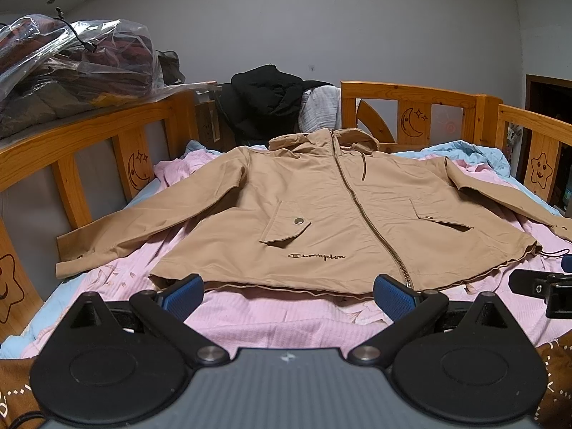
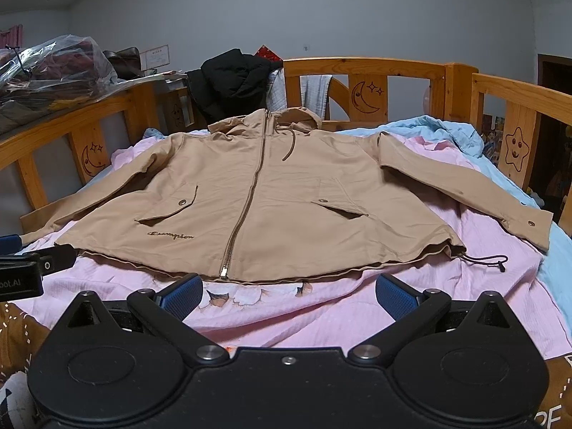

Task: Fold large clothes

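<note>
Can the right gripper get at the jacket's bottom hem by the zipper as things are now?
Probably yes. The right gripper is open and empty, and only bare pink sheet lies between it and the jacket hem just ahead; nothing blocks the way.

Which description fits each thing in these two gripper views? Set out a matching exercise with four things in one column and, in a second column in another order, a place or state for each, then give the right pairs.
Things
1. tan jacket
2. black coat
3. clear plastic bag
4. left gripper

Descriptions
A. draped over the far wooden rail
B. open, holding nothing, just short of the hem
C. spread flat, zipped, sleeves out to the sides
D. full of clothes, on a ledge behind the side rail

Pairs: 1-C, 2-A, 3-D, 4-B
</note>
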